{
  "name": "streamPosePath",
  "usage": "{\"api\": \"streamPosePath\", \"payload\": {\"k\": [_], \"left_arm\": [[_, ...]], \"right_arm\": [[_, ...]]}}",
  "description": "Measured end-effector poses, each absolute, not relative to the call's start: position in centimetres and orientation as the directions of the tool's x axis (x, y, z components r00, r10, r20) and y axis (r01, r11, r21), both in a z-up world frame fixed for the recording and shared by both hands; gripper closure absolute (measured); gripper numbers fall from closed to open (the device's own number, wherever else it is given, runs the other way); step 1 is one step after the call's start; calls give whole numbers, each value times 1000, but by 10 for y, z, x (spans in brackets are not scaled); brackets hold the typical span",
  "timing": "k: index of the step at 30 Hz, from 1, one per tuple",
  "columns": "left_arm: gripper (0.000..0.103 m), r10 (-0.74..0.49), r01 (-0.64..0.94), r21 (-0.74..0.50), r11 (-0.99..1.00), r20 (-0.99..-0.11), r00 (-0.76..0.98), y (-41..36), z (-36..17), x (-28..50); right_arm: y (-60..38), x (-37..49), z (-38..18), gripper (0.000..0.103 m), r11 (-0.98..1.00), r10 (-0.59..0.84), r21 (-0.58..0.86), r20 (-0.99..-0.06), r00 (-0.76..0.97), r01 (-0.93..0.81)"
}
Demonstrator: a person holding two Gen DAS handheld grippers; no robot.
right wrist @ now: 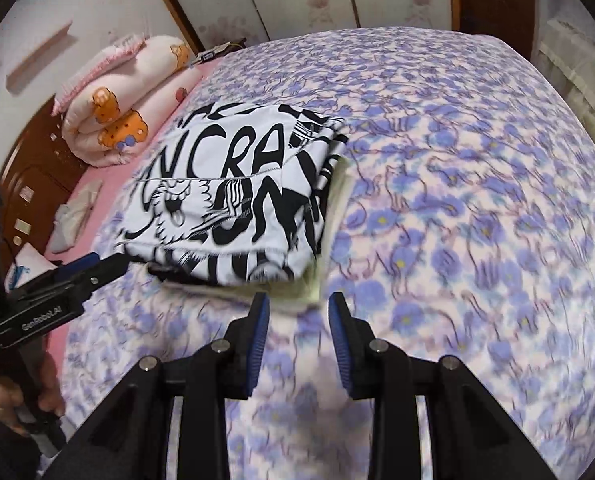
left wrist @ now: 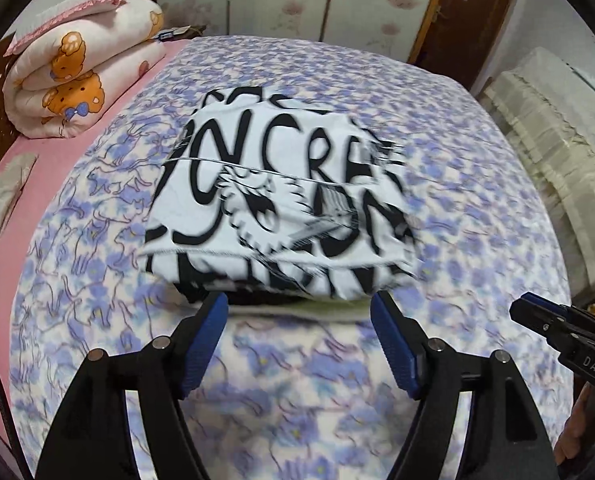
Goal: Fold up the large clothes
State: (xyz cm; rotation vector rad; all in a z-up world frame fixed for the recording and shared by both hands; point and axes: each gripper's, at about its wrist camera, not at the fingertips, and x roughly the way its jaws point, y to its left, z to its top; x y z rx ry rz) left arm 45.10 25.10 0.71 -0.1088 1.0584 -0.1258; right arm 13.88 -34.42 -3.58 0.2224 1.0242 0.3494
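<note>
Blue-padded left gripper sits nearest the lens, jaws spread wide, nothing between them, pads clear of the cloth. Just past its tips lies the folded garment, white with heavy black lettering and cartoon print, squared into a compact stack on the purple floral bedspread. Judging by the stacked hems along the near edge, the fold looks finished or close to it, which would explain why neither tool is on the fabric. A pale layer shows under the near edge; can't tell if it is part of the same garment.

Going left to right in the left wrist view: rolled bear-print quilt at far left on the pink sheet, well apart from the work; garment in the middle; right gripper's tip at the far right edge.

Right wrist view: the person's hand on the left tool's handle at lower left, then the garment, then the right gripper centre-bottom. Its jaws stand at a narrow gap, empty, just short of the garment's near right corner, not touching. Bedspread is bare to the right.
</note>
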Motion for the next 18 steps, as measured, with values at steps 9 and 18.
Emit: {"api": "streamPosePath", "payload": {"k": [9,18], "left_arm": [[22,-228,85,-212,974,-866,445,208,29,373],[22,-237,55,-235,970,-884,402,164,2,318]], "right_arm": [[-401,66,-15,72,901,431,400,-786,443,-166],[-435,20,-39,72,879,473,445,-776,418,-169]]}}
